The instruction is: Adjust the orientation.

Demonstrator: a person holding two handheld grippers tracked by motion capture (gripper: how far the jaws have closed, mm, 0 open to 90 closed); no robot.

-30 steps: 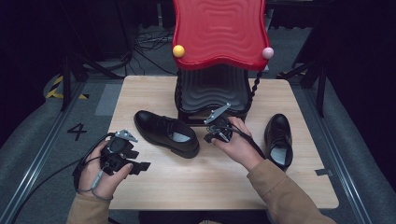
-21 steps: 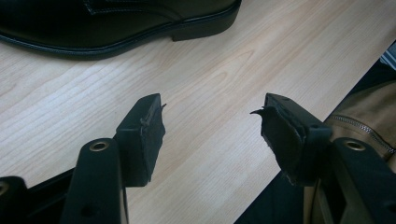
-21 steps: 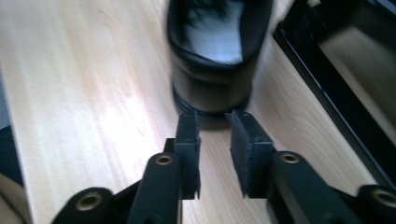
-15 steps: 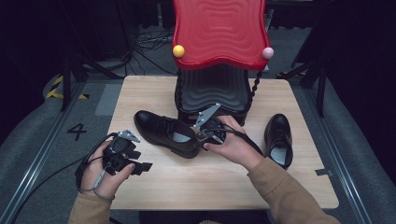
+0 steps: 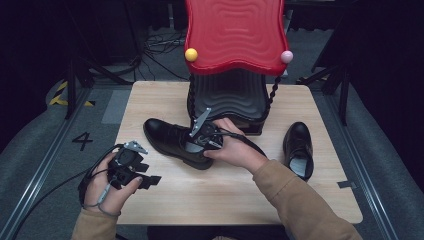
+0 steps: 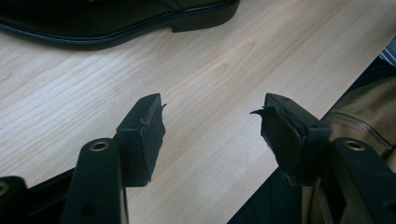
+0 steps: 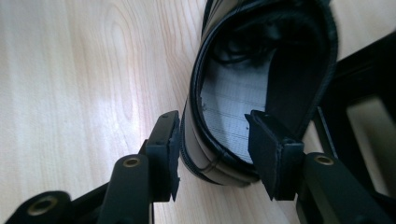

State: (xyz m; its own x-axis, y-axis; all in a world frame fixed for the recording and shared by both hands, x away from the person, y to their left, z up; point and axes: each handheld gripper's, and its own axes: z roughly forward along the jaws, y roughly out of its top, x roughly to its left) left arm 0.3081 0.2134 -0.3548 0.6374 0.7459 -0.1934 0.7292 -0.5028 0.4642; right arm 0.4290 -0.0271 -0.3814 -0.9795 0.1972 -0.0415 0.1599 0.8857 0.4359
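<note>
A black leather shoe lies on its sole across the wooden table, toe to the left. My right gripper is at its heel. In the right gripper view its jaws have just been opening and now straddle the heel wall of the shoe, one pad outside and one inside the opening. The right gripper is open and not pressing. My left gripper hovers at the table's front left, open and empty, with the shoe's sole edge beyond it. A second black shoe lies at the right.
A red wavy panel with a yellow ball and a pink ball stands on a black ribbed base at the table's back, just behind the shoe. A brown sleeve crosses the front right.
My right gripper has moved left from the table's middle to the heel of the left shoe, and its jaws have opened around the heel wall. The left hand has stayed still.
</note>
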